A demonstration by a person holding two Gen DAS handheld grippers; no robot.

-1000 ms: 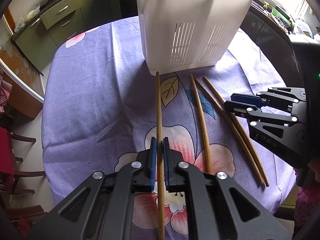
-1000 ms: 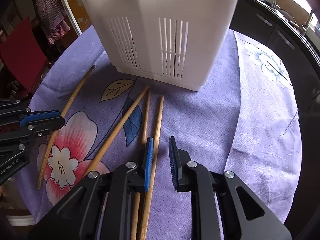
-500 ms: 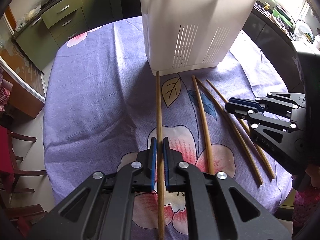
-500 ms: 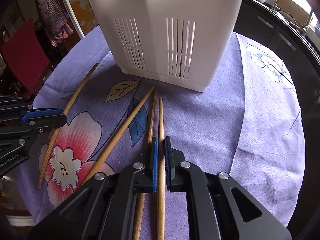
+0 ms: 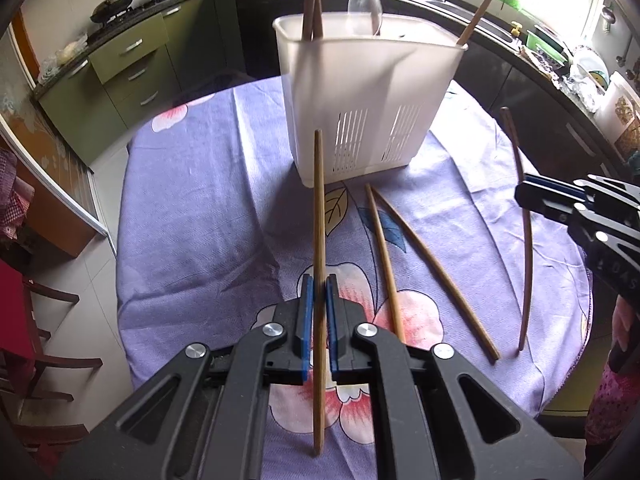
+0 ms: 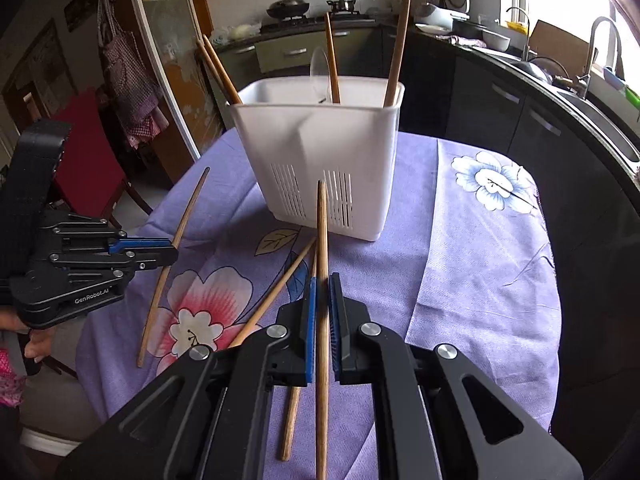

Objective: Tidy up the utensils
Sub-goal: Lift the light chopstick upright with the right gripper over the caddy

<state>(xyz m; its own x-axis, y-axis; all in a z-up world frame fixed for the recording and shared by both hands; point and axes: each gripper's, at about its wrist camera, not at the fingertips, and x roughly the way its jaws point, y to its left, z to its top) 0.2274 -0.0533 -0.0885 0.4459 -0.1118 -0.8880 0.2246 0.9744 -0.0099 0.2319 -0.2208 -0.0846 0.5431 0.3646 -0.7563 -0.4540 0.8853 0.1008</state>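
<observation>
A white slotted utensil holder stands on the purple floral tablecloth, with several chopsticks and a clear spoon upright inside. My left gripper is shut on a wooden chopstick, lifted off the cloth and pointing toward the holder. My right gripper is shut on another chopstick, also raised above the table. In the left wrist view the right gripper shows at the right edge with its chopstick. Two chopsticks lie on the cloth between the grippers.
The round table's edge drops off at left to a tiled floor with red chairs. Kitchen cabinets and a dark counter with a sink ring the room. A person's hand holds the left gripper.
The right gripper closed on a chopstick, and both grippers rose off the cloth with their chopsticks. The holder now looks farther away, with its top rim in view.
</observation>
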